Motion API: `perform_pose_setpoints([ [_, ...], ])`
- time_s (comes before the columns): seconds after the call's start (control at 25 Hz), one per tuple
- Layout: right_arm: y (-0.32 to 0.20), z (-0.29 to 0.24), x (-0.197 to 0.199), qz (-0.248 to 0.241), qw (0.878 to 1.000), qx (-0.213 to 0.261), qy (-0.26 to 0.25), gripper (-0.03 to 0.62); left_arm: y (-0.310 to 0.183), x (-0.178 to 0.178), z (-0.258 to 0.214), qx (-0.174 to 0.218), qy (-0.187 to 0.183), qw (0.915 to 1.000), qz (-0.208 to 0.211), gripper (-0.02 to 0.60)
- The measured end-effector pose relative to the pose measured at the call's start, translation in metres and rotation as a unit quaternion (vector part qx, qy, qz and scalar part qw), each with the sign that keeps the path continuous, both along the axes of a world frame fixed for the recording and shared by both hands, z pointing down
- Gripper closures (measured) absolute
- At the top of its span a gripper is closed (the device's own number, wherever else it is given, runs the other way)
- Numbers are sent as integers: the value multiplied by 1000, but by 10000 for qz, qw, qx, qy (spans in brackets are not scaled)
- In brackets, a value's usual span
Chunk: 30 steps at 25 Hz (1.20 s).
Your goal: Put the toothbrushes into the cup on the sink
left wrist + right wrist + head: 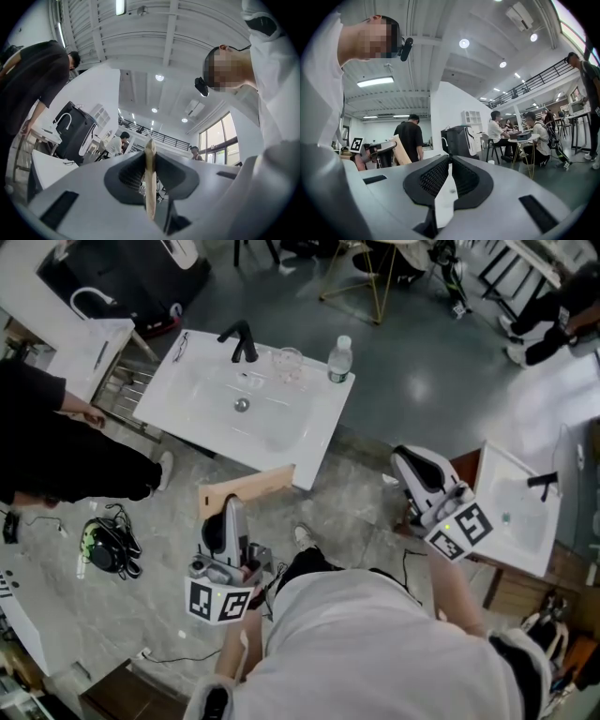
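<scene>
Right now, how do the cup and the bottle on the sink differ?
The cup is open-topped and wider; the bottle is narrower, with a white cap. The cup stands nearer the faucet; the bottle stands at the sink's corner. Both are clear, upright, on the back ledge.

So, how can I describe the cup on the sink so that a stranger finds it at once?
Find the large white sink in the upper middle of the head view, straight ahead of the person. On its far edge, the cup stands between the black faucet and the water bottle. It alone is a clear, open glass without a cap.
</scene>
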State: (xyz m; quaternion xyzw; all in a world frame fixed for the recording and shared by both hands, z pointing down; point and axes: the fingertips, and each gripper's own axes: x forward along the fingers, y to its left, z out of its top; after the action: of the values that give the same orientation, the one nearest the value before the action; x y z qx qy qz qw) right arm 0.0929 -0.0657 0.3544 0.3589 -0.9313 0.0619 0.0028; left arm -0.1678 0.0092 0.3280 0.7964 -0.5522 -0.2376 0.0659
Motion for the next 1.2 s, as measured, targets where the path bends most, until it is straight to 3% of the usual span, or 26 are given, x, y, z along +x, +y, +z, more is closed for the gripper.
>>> perform_pose_setpoints([
  [0.6, -38, 5, -48, 143, 9994, -198, 258, 546, -49, -52, 15, -102, 232, 9995, 208, 514],
  [1.04, -48, 5, -67, -15, 9992, -160, 365, 546, -61, -49, 25, -177, 377, 9987, 310, 514],
  [1.2, -59, 0, -72, -145, 9994, 15, 321, 546, -69, -47, 16, -4, 181, 9996, 229, 514],
])
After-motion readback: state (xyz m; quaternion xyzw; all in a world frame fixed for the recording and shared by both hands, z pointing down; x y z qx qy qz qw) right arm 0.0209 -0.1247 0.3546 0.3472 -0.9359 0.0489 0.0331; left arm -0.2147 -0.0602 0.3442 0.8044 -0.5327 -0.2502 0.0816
